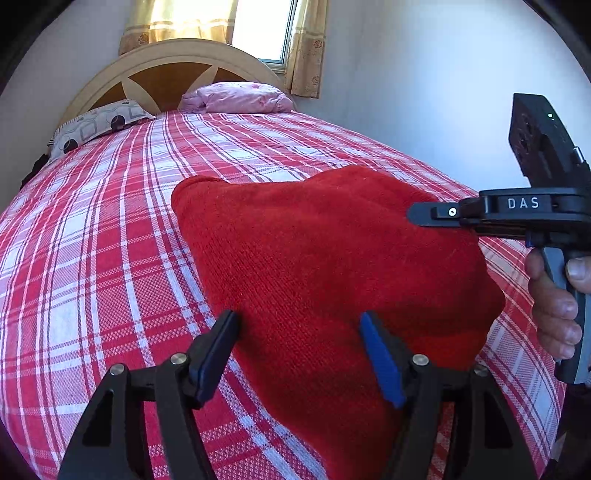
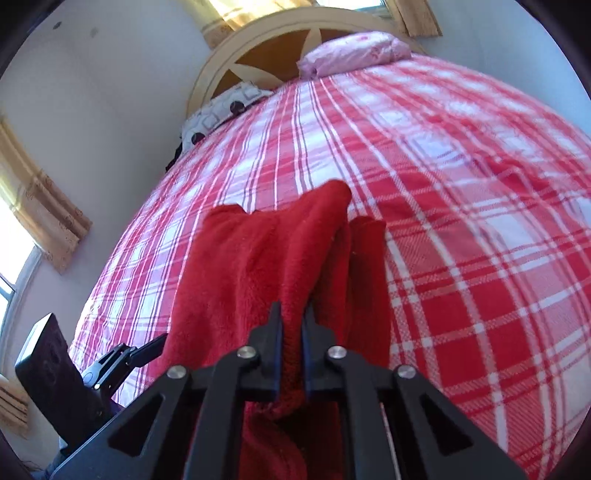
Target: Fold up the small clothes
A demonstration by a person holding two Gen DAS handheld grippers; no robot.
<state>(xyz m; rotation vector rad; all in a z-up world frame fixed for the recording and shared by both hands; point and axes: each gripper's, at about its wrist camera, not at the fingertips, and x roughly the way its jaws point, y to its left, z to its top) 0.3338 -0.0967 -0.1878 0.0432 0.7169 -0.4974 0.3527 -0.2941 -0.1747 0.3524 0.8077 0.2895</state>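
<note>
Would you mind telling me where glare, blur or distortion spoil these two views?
Left wrist view: the window is blown out white, and the fisheye bulges the plaid bedspread. Right wrist view: the bedspread's right side is smeared, while the red garment between the right gripper fingers stays sharp.

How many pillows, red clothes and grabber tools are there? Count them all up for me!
Pillows: 2, a pink pillow and a patterned pillow
Red clothes: 1, a red garment on the plaid bedspread
Grabber tools: 2, the left gripper, open, and the right gripper, pinching the garment
Total: 5
</note>
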